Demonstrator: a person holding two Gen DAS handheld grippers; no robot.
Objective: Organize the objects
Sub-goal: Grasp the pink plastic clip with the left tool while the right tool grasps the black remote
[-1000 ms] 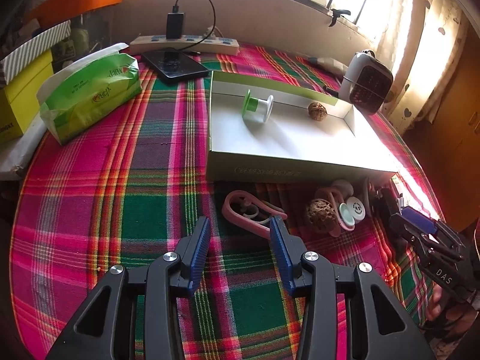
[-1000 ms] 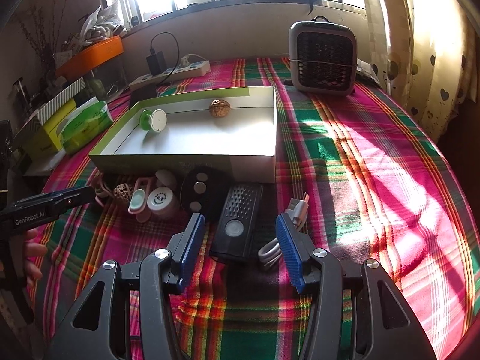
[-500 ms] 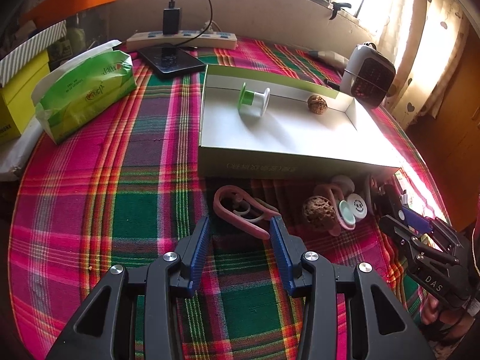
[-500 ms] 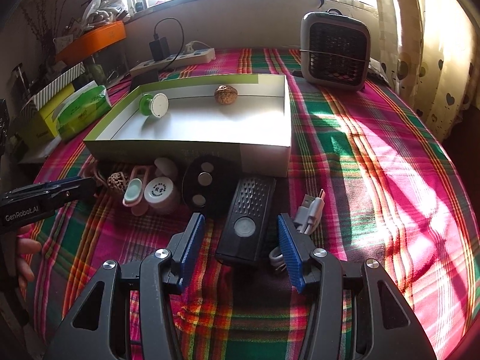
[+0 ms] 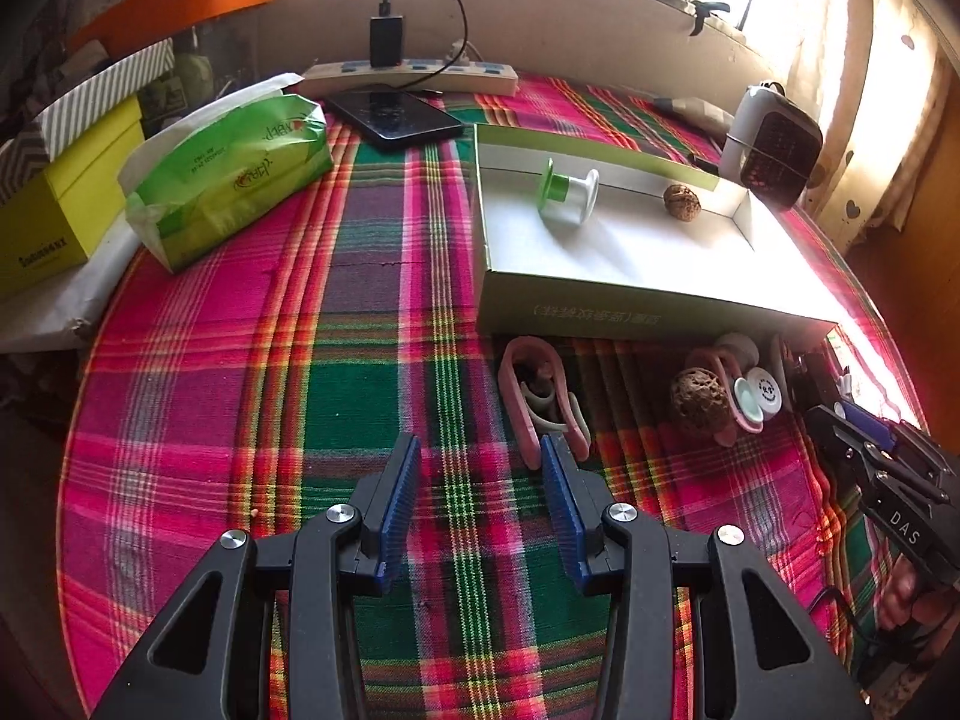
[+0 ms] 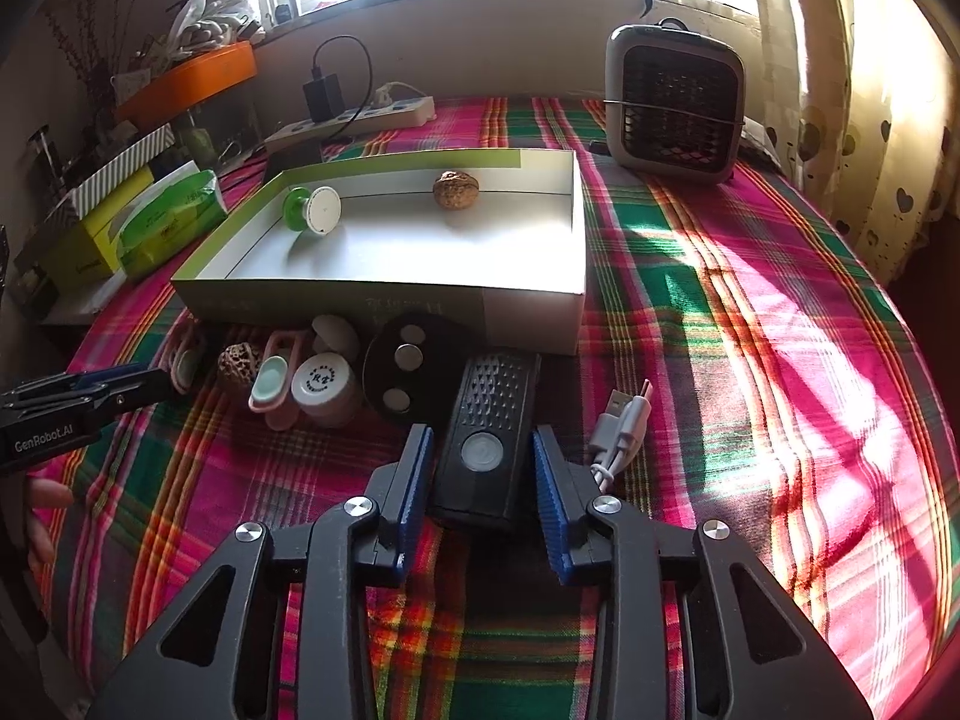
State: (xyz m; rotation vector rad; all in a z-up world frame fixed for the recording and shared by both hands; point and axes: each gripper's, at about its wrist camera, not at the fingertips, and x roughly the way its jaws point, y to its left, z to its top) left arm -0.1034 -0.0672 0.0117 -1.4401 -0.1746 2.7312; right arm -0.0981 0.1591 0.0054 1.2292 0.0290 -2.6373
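Spool (image 6: 312,210) and walnut (image 6: 456,190) sit boxed (image 6: 384,299)—the rest waits; right fingers (image 6: 543,483) straddle the black remote (image 6: 489,438), left fingers (image 5: 399,495) gape empty.

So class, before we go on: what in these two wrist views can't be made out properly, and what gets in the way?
- Print on the box front: too small, left wrist view.
- Black disc: far edge tucked in the box's shadow, right wrist view.
- Black remote: near end hidden behind the right gripper fingers.
- White cable: coil partly hidden behind the same gripper's finger.
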